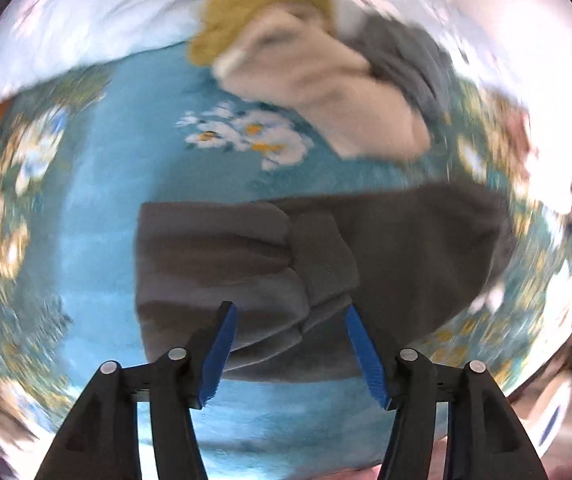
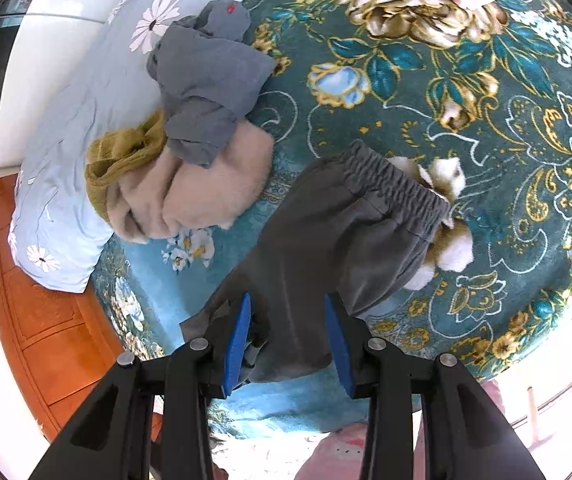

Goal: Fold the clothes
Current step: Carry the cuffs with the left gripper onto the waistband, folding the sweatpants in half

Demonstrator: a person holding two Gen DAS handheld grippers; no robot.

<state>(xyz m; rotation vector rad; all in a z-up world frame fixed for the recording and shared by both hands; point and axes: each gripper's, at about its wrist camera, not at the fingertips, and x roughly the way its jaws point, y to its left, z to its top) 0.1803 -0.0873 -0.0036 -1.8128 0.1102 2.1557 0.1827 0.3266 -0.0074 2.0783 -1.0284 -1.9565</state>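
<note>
Dark grey pants (image 1: 405, 240) lie folded on the teal floral blanket (image 1: 126, 184), a ribbed cuff (image 1: 325, 256) resting on top. My left gripper (image 1: 289, 312) hangs just above the cuff end with its blue pads (image 1: 222, 344) apart and no cloth pinched; this view is blurred. In the right wrist view the same pants (image 2: 325, 240) stretch away to their elastic waistband (image 2: 397, 192). My right gripper (image 2: 287, 304) is at the near leg end. Grey cloth fills the gap between its pads and bunches against the left pad.
A heap of loose clothes lies at the far left: a grey garment (image 2: 210, 80), a beige one (image 2: 206, 192) and a mustard one (image 2: 122, 156), beside a pale blue flowered pillow (image 2: 58, 200). The orange wooden bed frame (image 2: 46, 320) runs along the left edge.
</note>
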